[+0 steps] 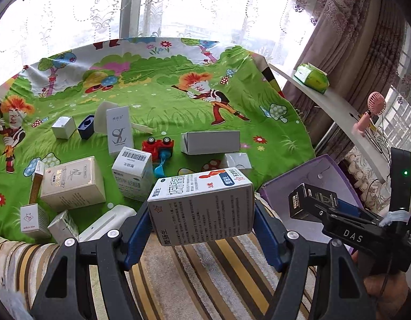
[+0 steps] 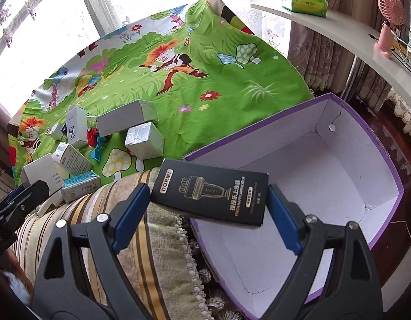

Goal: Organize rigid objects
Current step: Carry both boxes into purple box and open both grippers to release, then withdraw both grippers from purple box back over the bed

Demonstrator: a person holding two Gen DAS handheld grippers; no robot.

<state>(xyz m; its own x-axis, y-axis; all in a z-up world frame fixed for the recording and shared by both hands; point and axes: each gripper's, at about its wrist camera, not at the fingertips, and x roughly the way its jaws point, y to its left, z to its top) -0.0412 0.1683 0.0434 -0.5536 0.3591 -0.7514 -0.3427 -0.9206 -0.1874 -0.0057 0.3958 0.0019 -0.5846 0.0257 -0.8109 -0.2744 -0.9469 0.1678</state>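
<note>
Clamping a white printed cardboard medicine box [image 1: 201, 208] between its blue pads, the left tool [image 1: 201, 221] holds the carton in the air above a striped brown-and-yellow cushion [image 1: 232, 274], near the front edge of the bench. The right tool [image 2: 208, 200] grips a flat black cardboard box with gold lettering [image 2: 209, 192] by its two short ends, tilted, over the near left corner of an open purple-rimmed cardboard box with a white inside [image 2: 325, 160]. In the left wrist view that black box [image 1: 312, 200] and the right tool [image 1: 346, 221] sit to the right, in front of the purple box [image 1: 312, 170].

Behind both tools, a green cartoon-print cloth [image 1: 165, 101] covers the bench. Scattered on it are several small cartons: a cream box with gold trim [image 1: 73, 184], a white box with a barcode [image 1: 133, 173], a tall white box with a grey monogram [image 1: 120, 133], a long plain white box [image 1: 210, 142] and a silvery foil-faced box [image 2: 144, 140]. A red toy car [image 1: 158, 146] lies upside down among them. On a curved white shelf [image 2: 338, 26] to the right stand a green tissue pack [image 2: 304, 2] and a pink hand fan [image 2: 389, 21].
</note>
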